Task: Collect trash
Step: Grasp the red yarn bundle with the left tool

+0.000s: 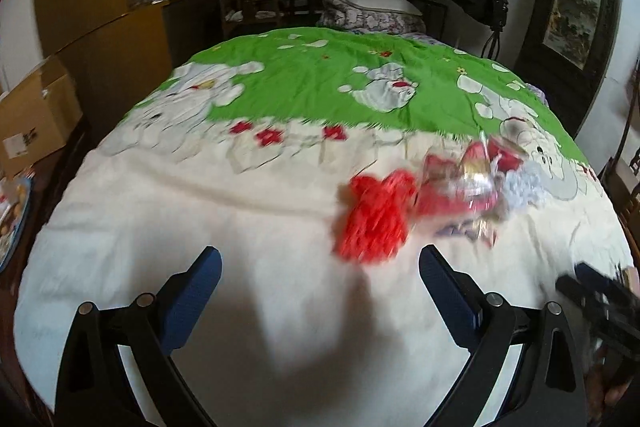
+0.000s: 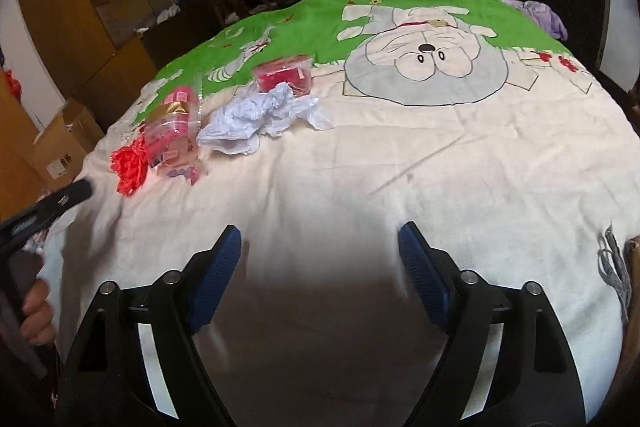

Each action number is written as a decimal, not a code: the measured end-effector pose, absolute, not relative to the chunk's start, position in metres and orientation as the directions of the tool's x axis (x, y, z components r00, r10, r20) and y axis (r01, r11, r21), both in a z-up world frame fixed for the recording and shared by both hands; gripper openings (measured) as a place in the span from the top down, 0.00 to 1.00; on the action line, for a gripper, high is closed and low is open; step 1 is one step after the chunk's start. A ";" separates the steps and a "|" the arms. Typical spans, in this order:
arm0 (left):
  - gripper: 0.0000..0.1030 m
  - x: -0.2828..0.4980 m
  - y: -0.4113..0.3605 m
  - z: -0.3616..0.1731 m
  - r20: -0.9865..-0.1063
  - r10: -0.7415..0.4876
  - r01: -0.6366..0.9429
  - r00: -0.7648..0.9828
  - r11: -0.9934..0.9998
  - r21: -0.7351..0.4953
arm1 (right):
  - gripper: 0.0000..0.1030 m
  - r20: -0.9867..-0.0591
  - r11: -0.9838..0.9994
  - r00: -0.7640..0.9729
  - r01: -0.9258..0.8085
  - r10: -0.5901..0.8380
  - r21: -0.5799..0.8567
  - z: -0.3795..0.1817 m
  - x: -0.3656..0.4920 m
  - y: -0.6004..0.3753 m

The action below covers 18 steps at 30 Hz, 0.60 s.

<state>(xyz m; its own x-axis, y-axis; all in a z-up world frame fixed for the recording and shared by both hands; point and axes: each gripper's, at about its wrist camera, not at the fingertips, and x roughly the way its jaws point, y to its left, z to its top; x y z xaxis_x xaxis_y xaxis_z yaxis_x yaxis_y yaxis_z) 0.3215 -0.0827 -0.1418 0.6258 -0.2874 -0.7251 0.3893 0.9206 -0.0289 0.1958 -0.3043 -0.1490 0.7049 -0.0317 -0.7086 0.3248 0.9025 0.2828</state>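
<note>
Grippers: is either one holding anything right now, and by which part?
Nothing is held. The left gripper and right gripper are both open over the quilt; the crumpled paper and red ribbon lie untouched.

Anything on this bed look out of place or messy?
Yes: litter sits on the cartoon quilt. A crumpled white paper, a red ribbon bow, a clear plastic package lying on its side and a small clear tub of red contents cluster together. Both claws are open, holding nothing.

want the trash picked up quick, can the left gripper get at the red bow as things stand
Probably yes. The left gripper has its jaws open and empty, and the red bow lies just ahead, slightly right, on the quilt with nothing between. The left view is blurred.
</note>
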 end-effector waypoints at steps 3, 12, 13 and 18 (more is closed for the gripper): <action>0.06 0.332 -0.096 -0.145 -0.723 -0.304 0.402 0.621 0.915 -0.039 | 0.16 -0.709 0.905 0.705 0.314 -0.022 0.285 -0.150 0.198 -0.302; 0.06 0.363 -0.120 -0.168 -0.730 -0.300 0.390 0.614 0.920 -0.050 | 0.11 -0.691 0.894 0.723 0.299 0.016 0.333 -0.152 0.199 -0.305; 0.12 0.366 -0.119 -0.172 -0.732 -0.292 0.381 0.616 0.923 -0.047 | 0.11 -0.691 0.894 0.723 0.298 0.017 0.334 -0.153 0.199 -0.305; 0.46 0.360 -0.096 -0.178 -0.741 -0.266 0.370 0.617 0.929 -0.026 | 0.10 -0.691 0.895 0.722 0.295 0.020 0.335 -0.153 0.199 -0.305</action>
